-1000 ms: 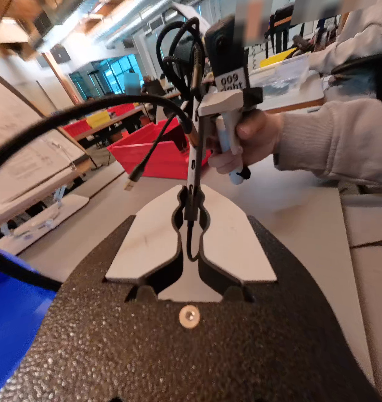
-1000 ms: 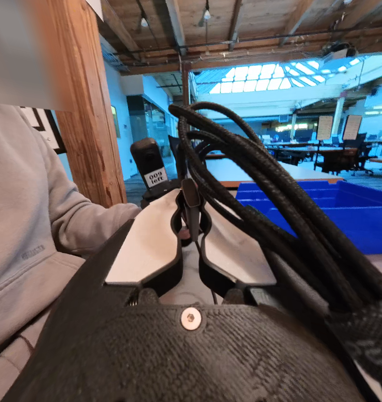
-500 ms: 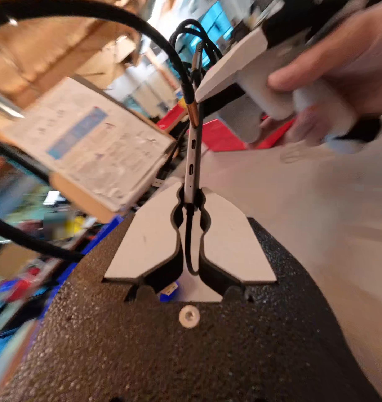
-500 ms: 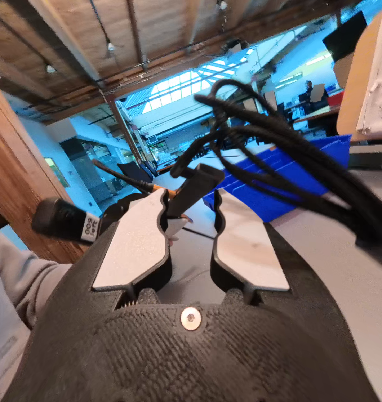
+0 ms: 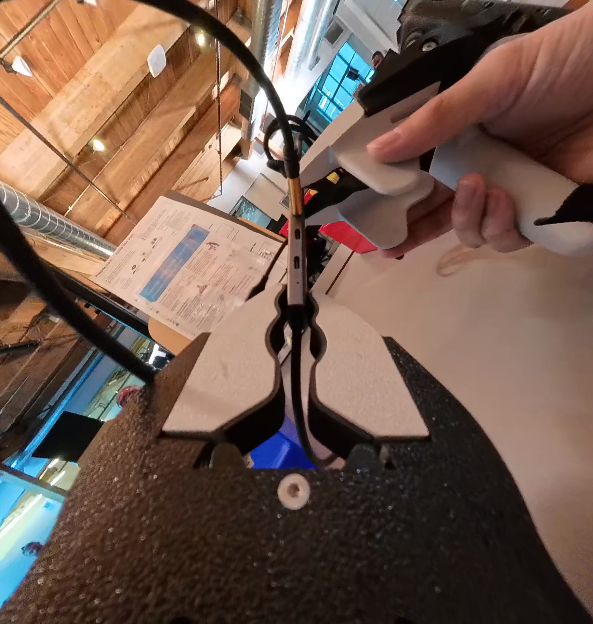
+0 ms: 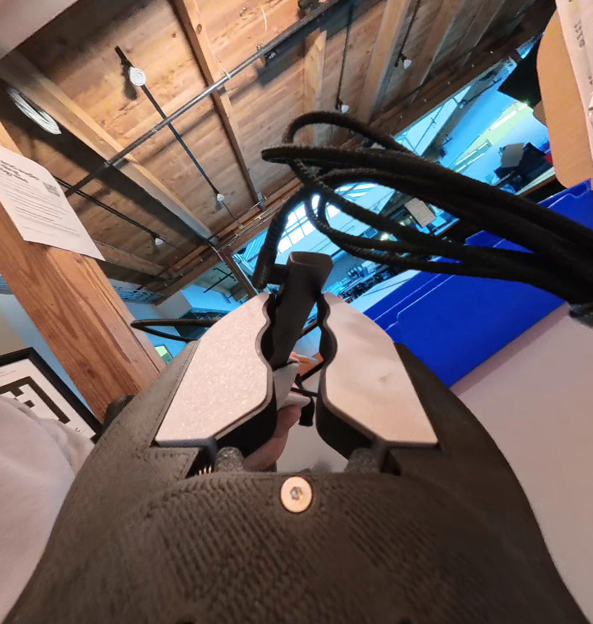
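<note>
Jaws of the left gripper (image 5: 295,305) clamp the lower end of a slim grey adapter (image 5: 296,257) with side ports and a gold-collared black cable (image 5: 254,72) above the pale table (image 5: 491,337), while in the right wrist view the right gripper (image 6: 295,309) pinches the adapter's dark end, coiled cable alongside.

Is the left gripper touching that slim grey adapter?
Touching. The left wrist view shows the left gripper clamping the grey adapter's lower end between its fingertips.

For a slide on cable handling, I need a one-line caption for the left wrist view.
Left gripper clamps a slim grey adapter with a black cable plugged in, the right gripper held beside it.
</note>
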A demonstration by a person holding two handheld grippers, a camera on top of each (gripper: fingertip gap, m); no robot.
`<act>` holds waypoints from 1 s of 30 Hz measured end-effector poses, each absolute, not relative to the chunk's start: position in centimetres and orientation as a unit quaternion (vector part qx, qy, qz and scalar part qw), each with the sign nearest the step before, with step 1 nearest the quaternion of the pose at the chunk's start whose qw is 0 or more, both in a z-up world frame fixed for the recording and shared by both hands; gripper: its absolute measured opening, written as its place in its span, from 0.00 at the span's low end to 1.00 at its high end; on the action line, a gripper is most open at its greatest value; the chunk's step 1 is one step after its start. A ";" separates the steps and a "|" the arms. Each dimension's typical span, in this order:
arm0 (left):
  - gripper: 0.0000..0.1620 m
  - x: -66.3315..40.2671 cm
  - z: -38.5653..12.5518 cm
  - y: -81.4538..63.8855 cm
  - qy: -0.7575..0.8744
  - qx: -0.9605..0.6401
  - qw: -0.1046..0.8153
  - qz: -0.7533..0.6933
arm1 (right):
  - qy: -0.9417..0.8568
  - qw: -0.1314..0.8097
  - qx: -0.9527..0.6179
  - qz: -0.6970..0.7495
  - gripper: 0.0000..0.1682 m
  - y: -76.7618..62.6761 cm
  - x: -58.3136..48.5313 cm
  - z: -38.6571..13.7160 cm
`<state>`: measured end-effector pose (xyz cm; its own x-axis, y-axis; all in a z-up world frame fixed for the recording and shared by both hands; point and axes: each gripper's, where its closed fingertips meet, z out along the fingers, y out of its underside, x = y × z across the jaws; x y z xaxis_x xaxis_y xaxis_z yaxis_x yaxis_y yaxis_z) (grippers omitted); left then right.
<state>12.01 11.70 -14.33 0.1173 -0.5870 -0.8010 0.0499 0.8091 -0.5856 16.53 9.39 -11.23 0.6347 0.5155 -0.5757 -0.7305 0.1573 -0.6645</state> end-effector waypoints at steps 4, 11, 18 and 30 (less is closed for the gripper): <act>0.07 12.0 -14.3 11.1 0.639 -0.206 0.701 -0.242 | 0.083 0.774 -0.471 0.414 0.14 8.7 16.5 -10.7; 0.17 9.9 -12.4 9.2 0.673 -0.127 0.678 -0.267 | 0.079 0.873 -0.368 0.311 0.13 4.7 22.7 -7.1; 0.26 6.2 -6.2 9.1 0.583 -0.216 0.526 -0.581 | -0.041 0.896 -0.331 0.295 0.13 1.0 22.6 -5.1; 0.32 11.6 -11.1 9.6 0.565 -0.353 0.509 -0.545 | -0.051 0.853 -0.336 0.397 0.13 5.6 17.2 -7.9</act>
